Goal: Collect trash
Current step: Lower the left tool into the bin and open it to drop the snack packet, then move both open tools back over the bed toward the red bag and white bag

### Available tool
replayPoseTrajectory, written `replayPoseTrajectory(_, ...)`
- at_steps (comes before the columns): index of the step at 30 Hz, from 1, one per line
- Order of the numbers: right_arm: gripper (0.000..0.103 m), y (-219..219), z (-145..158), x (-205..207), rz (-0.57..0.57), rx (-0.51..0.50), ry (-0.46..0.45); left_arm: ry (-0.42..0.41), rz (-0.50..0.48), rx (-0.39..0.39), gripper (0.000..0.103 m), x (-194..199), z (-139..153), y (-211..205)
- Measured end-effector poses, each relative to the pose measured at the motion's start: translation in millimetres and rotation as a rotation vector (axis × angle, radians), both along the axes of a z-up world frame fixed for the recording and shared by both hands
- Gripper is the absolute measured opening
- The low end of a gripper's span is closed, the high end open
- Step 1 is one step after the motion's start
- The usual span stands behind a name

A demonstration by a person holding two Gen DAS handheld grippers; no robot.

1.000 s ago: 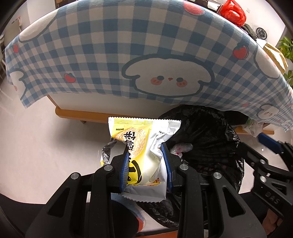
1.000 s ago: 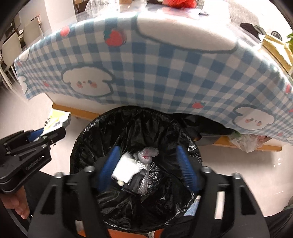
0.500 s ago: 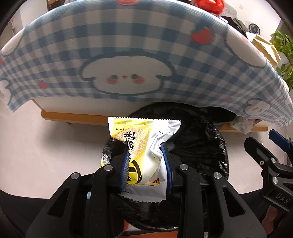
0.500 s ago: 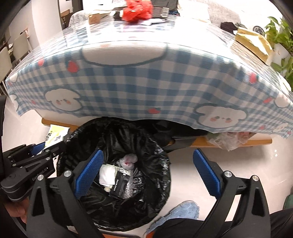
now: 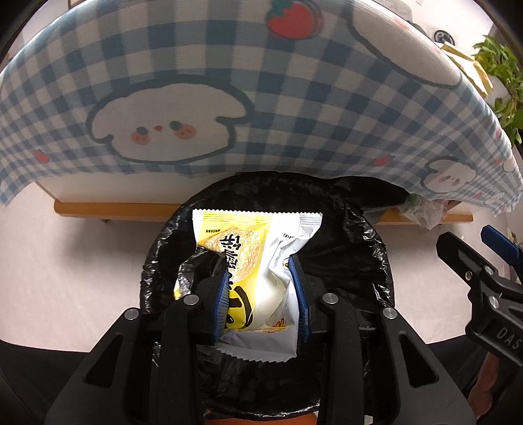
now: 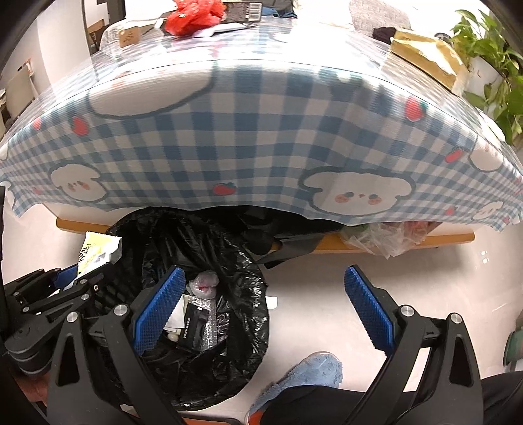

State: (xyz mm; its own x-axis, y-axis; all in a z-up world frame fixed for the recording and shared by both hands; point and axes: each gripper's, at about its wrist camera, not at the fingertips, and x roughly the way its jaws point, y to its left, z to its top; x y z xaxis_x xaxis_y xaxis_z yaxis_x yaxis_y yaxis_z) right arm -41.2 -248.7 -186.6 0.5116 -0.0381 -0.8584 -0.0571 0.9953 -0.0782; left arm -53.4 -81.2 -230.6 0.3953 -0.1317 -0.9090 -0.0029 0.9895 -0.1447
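Note:
A yellow and white snack wrapper (image 5: 248, 248) stands between the blue pads of my left gripper (image 5: 261, 287). The jaws are opening, though both pads still touch the wrapper. It hangs right over the mouth of the bin lined with a black trash bag (image 5: 343, 261). In the right wrist view the bag (image 6: 202, 235) holds several bits of trash (image 6: 196, 314), with the wrapper (image 6: 98, 248) and left gripper (image 6: 81, 274) at its left rim. My right gripper (image 6: 263, 274) is wide open and holds nothing; its left pad is over the bin and its right pad over the floor.
A table under a blue checked cloth (image 6: 261, 147) overhangs the bin's far side. It bears a red bag (image 6: 193, 16) and a brown package (image 6: 425, 52), with a plant (image 6: 490, 42) beyond. A clear plastic bag (image 6: 382, 238) lies under it. A blue slipper (image 6: 310, 369) is near.
My left gripper has carried the wrapper from beside the bin to above its mouth. My right gripper has opened wide and drawn back to the right, off the bin's middle.

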Motion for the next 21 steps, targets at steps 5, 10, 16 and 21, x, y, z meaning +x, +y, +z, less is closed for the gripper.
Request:
replayPoseTrajectory(5,0.094,-1.3,-0.8,1.2,-0.006,-0.003,0.011,-0.006,-0.024,0.007,0.047,-0.3,-1.8,-7.3)
replayPoseTrajectory(10,0.094,1.5,-1.5,1.3,0.003,-0.006,0.011,-0.017,-0.018,0.018,0.06,-0.2,-3.6,-10.1)
replayPoseTrajectory(16,0.094,3.9,-1.5,0.6,0.004,-0.007,0.011,-0.03,-0.023,0.043,0.08,-1.1,-0.2,-7.2)
replayPoseTrajectory(21,0.094,2.3,0.2,-0.4,0.0,-0.003,0.008,-0.043,-0.026,0.055,0.09,-2.9,5.3,-2.5)
